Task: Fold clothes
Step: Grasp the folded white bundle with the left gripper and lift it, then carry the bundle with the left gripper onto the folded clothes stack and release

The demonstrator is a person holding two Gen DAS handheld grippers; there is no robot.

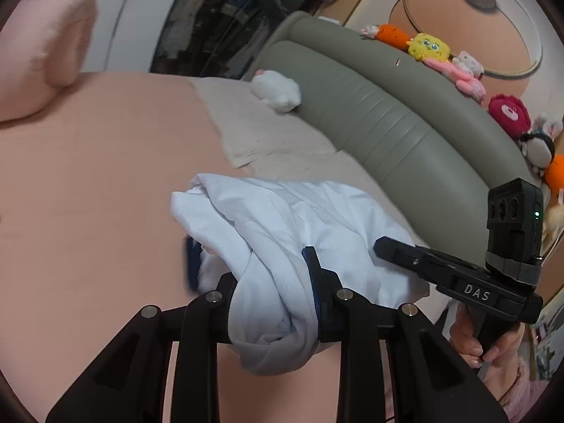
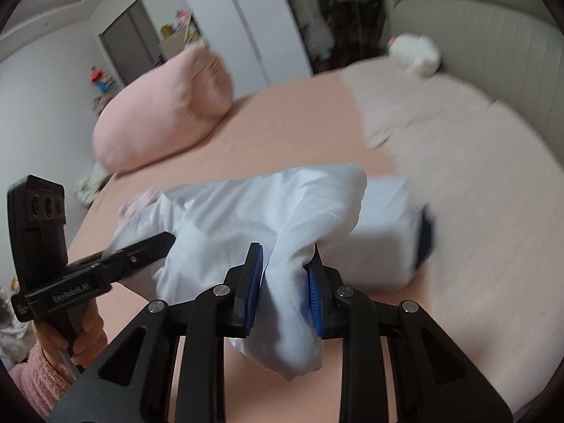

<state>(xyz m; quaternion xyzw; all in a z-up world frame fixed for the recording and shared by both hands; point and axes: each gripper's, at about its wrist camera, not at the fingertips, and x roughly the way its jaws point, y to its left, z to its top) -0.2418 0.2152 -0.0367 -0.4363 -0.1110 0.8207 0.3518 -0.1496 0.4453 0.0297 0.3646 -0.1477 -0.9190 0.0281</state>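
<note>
A white garment point(image 1: 282, 218) is bunched up over the pink bed sheet point(image 1: 88, 194), with a dark blue patch at one end. In the left wrist view my left gripper point(image 1: 271, 278) is shut on a thick fold of it, and cloth spills over and below the fingers. My right gripper point(image 1: 394, 246), held by a hand, reaches into the garment from the right. In the right wrist view my right gripper point(image 2: 283, 282) is shut on another fold of the white garment point(image 2: 246, 211) between its blue pads point(image 2: 255, 278). The left gripper point(image 2: 155, 245) enters that view from the left.
A pink pillow point(image 1: 38, 53) lies at the far left of the bed. A beige blanket point(image 1: 268, 134) and a white plush toy point(image 1: 278, 90) sit near the grey-green headboard point(image 1: 370, 105), which carries several plush toys point(image 1: 428, 47). An open wardrobe point(image 1: 218, 17) stands behind.
</note>
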